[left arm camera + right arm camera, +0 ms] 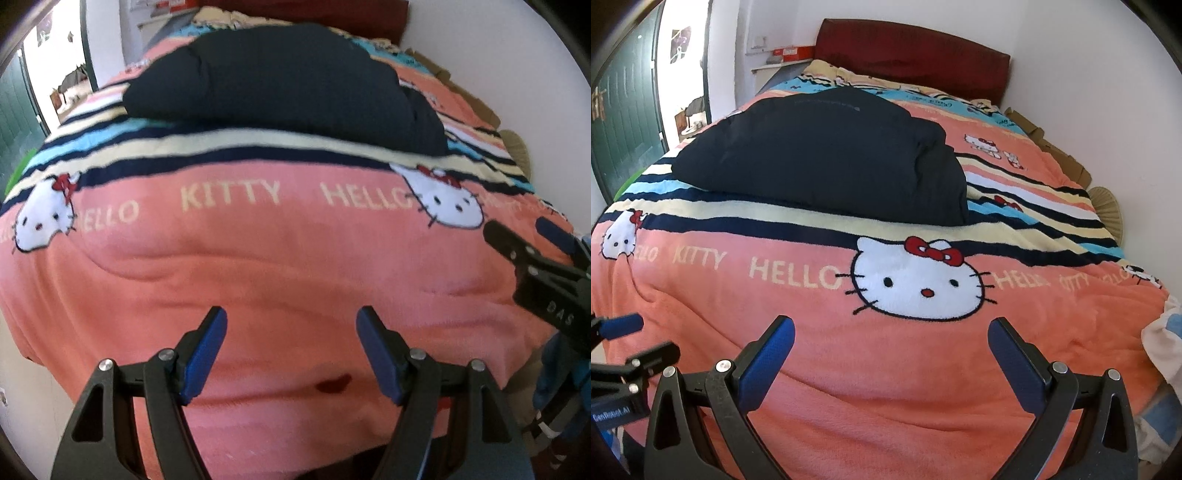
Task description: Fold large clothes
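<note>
The left gripper [291, 325] is held spread wide with nothing between its blue pads [207, 350], poised low over the near end of the bed. The right gripper [892, 336] is likewise released and empty, carried just beside it at about the same height. Both are pointed up the bed, presumably so that the garment can be approached squarely from its near edge.

Beneath them only the pink blanket [886, 387] is seen, lightly rippled and spread across the bed. Beyond the band of lettering and the cat face [918, 280], across the stripes, the dark navy garment [820, 155] is found: a bulky, rumpled heap in the middle of the bed, well apart from both grippers and untouched. It is judged not yet folded. Further back the red headboard [912, 55] is glimpsed against the wall.
</note>
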A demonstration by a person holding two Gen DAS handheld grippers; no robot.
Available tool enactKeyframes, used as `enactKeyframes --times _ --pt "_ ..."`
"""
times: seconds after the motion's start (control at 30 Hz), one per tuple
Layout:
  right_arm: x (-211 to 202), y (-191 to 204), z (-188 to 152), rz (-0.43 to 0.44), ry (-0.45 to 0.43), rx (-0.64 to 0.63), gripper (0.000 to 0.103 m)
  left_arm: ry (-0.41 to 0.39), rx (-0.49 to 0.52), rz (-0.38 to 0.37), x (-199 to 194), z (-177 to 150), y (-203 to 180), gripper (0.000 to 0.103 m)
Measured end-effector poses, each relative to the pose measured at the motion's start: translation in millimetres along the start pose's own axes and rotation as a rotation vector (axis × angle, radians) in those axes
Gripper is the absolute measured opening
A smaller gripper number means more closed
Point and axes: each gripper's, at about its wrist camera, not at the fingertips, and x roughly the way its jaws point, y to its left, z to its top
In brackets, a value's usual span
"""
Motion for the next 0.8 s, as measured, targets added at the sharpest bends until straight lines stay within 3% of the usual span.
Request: enactKeyframes --times 0.3,0.8 --pt "15 -11 -2 -0.015 0.038 0.02 0.103 0.061 0.104 -0.113 4 -12 -37 0.071" --pt "29 -36 -9 -0.059 0.078 0.069 0.103 0.115 0.209 -0.167 15 -20 -65 0.071"
